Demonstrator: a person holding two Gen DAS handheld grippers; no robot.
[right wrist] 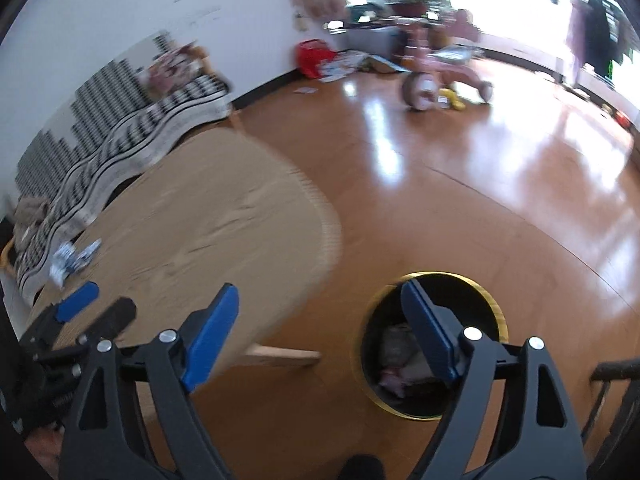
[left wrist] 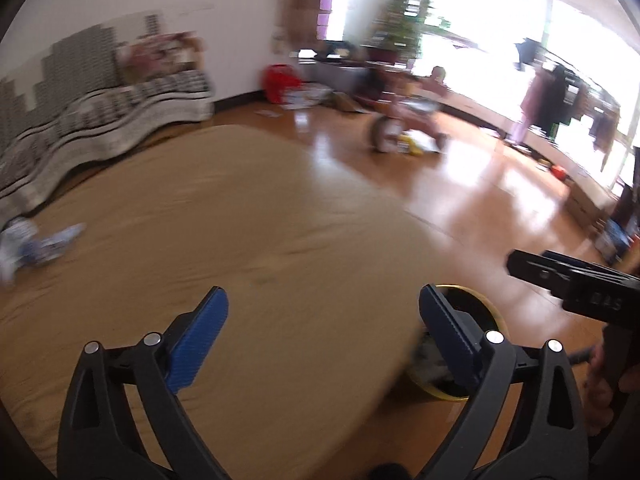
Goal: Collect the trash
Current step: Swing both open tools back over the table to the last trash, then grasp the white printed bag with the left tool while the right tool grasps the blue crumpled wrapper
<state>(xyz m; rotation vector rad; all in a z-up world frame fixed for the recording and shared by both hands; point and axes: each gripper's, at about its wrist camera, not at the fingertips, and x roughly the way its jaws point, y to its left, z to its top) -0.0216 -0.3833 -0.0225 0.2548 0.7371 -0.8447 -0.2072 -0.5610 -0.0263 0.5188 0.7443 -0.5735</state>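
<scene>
So there's a crumpled blue-and-white wrapper (right wrist: 70, 262) lying flat near the table's (right wrist: 224, 216) far left edge. The gold-rimmed black bin (right wrist: 434, 344) already holds crumpled trash.

The left wrist view looks forward and slightly down from just above the round tan wooden bench (left wrist: 240, 240), facing the far bright windows (left wrist: 480, 20). The right wrist view sits further right, off the bench's edge, tilted down at the glossy brown wooden floor (right wrist: 460, 200) and nearly over the black gold-rimmed round bin (right wrist: 432, 344). Both views share the bench top, the bin (left wrist: 476, 344), the black-and-white patterned sofa (left wrist: 100, 120) (right wrist: 120, 120), the pink tricycle (left wrist: 404, 120) (right wrist: 440, 76) and the crumpled blue-white wrapper (left wrist: 44, 244) (right wrist: 74, 260). Both are motion-blurred.
</scene>
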